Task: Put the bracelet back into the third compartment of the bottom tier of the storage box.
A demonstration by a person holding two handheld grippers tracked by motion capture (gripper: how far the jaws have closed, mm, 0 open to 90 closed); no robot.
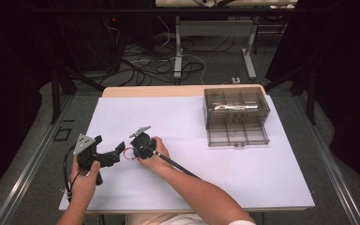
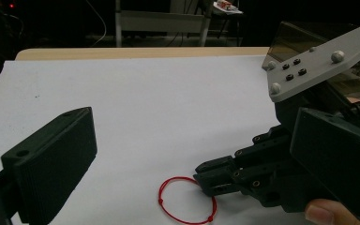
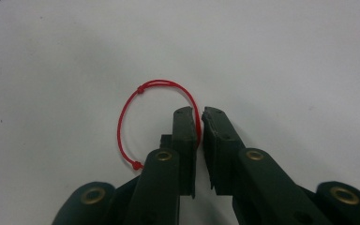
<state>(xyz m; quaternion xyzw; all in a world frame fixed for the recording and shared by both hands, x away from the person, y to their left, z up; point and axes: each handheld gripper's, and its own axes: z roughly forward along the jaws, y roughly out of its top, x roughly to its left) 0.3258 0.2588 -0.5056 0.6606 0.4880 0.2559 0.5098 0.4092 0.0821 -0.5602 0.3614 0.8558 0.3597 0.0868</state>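
Note:
A thin red string loop (image 1: 129,153) with small knots lies flat on the white table sheet (image 1: 192,140) at the front left. My right gripper (image 1: 134,152) reaches down to it from the right. In the right gripper view the jaws of the right gripper (image 3: 199,115) pinch the right side of the red loop (image 3: 122,122). My left gripper (image 1: 117,153) hovers just left of the loop, jaws spread wide apart with nothing between them. In the left gripper view, the left gripper (image 2: 192,136) frames the loop (image 2: 178,178) and the right gripper (image 2: 207,177) touching it.
A smoky transparent drawer box (image 1: 236,115) stands at the back right of the sheet, its lower drawer pulled out toward me; its corner (image 2: 300,37) also shows behind the right gripper. Cables and table legs lie on the floor beyond.

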